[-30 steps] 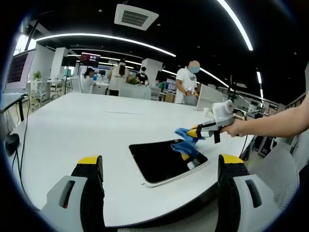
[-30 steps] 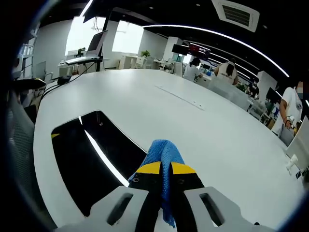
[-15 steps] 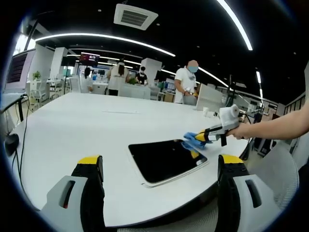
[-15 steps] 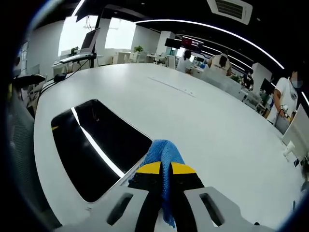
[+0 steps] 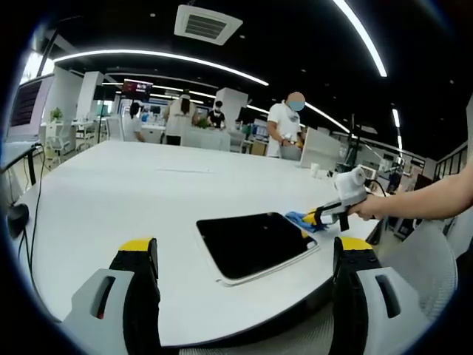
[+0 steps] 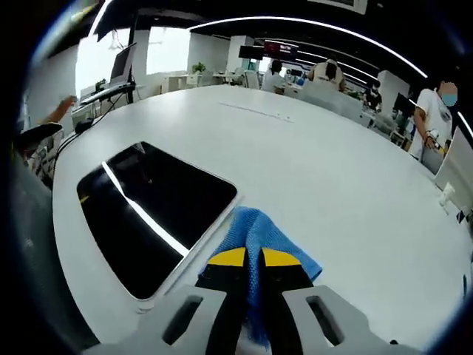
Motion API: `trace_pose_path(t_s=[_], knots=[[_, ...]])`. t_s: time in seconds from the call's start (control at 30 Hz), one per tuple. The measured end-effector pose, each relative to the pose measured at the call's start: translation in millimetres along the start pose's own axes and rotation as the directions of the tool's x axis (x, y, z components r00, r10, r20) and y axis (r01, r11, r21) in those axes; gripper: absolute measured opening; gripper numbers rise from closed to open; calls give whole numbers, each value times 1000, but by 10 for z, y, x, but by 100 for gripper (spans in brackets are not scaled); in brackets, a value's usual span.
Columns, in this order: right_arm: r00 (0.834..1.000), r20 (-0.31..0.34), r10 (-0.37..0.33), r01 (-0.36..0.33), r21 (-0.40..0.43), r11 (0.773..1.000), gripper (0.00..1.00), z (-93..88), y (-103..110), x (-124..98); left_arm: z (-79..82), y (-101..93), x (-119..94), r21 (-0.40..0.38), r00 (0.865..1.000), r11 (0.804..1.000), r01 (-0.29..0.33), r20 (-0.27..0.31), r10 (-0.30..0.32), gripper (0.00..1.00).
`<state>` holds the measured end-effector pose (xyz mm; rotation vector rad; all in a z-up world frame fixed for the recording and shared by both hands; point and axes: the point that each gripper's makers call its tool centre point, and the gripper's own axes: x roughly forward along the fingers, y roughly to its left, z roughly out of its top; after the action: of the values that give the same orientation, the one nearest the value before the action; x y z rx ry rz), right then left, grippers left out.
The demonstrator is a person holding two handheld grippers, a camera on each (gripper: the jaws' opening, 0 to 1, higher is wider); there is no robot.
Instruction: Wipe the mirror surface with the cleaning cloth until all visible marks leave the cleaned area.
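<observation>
A rectangular mirror (image 5: 253,245) with a white frame lies flat on the big white table (image 5: 133,192) and reflects the dark ceiling. In the right gripper view the mirror (image 6: 148,214) is at the left, crossed by a bright strip of reflected light. My right gripper (image 6: 247,259) is shut on the blue cleaning cloth (image 6: 266,237), which rests on the table just beyond the mirror's right edge. From the left gripper view, the right gripper (image 5: 325,215) and the cloth (image 5: 301,219) sit at the mirror's far right corner. My left gripper (image 5: 240,259) stands open, well short of the mirror.
Several people stand at desks far behind the table (image 5: 222,122). A person's forearm (image 5: 421,203) reaches in from the right. A grey mesh chair (image 5: 432,270) stands at the table's right edge. Cables (image 5: 22,214) hang off the left side.
The right gripper has carried the cloth off the mirror's surface to the right and lowered it onto the table beside the frame. The left gripper has stayed still.
</observation>
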<state>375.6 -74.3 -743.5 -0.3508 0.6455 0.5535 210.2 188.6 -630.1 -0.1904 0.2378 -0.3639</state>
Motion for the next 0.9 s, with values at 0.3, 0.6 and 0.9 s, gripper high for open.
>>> trace_pose_path(t_s=[0.3,0.6,0.9], knots=[[1000,12,6,-7,47,999,2,19,-19,16,0,10,0,-1,1000,1000,-4,-1,4,97],[999,33,2,-6,121,993,3,32,-25,38,-27,16,11,0,1000,1000,-7,-19,7,97],[991,131,-18,-12,224,974,16,283,-185,-59,-25,18,9,-1,1000,1000,-8,-16,8,97]])
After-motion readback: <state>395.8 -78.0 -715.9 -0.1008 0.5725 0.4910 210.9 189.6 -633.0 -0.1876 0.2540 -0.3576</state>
